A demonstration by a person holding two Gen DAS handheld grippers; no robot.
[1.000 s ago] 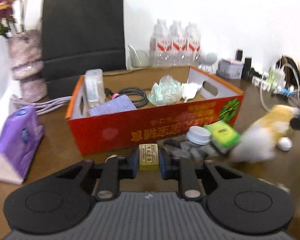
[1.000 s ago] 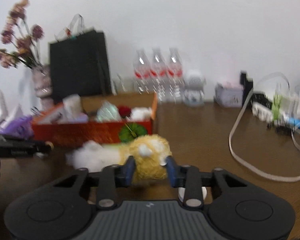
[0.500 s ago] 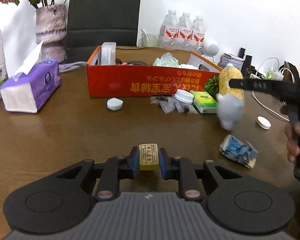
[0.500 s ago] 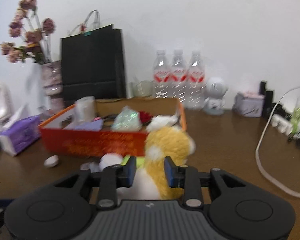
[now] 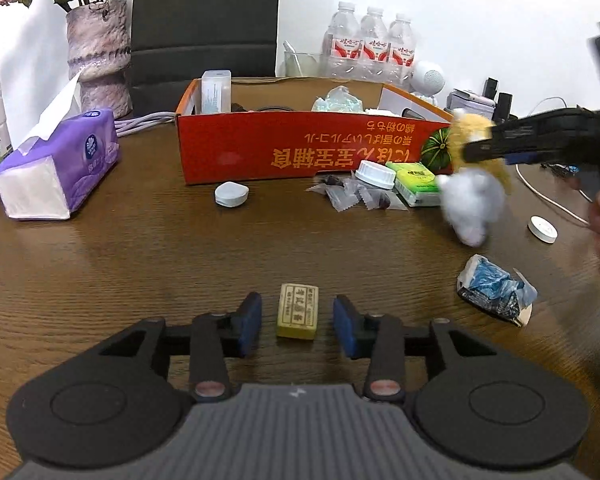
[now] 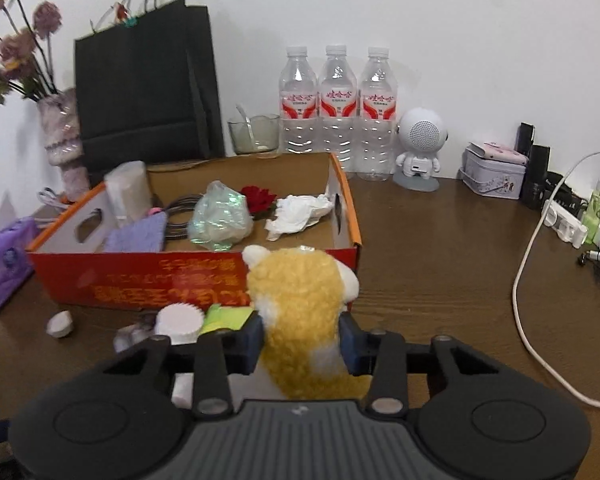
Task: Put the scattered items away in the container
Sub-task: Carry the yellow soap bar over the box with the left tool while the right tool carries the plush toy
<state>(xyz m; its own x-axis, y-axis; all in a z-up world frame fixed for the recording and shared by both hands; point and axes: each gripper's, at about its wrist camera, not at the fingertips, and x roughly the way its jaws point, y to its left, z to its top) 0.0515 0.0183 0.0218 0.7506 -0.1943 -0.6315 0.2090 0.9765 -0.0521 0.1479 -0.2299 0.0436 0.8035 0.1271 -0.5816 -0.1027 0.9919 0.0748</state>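
red box (image 5: pixel 300 152) (orange rim), yellow-and-white plush toy (image 6: pixel 300 304), purple tissue pack (image 5: pixel 60 168).

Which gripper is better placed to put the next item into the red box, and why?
Right. The right gripper is shut on the plush toy, just short of the red box. The left gripper is open, with the yellow block lying on the table between its fingers, farther away.

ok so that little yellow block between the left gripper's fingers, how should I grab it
Close on the block's two long side faces, coming in low and straight ahead as the left gripper now points. The block lies flat on the table with its long axis along the open fingers, so the narrow width fits the gap.
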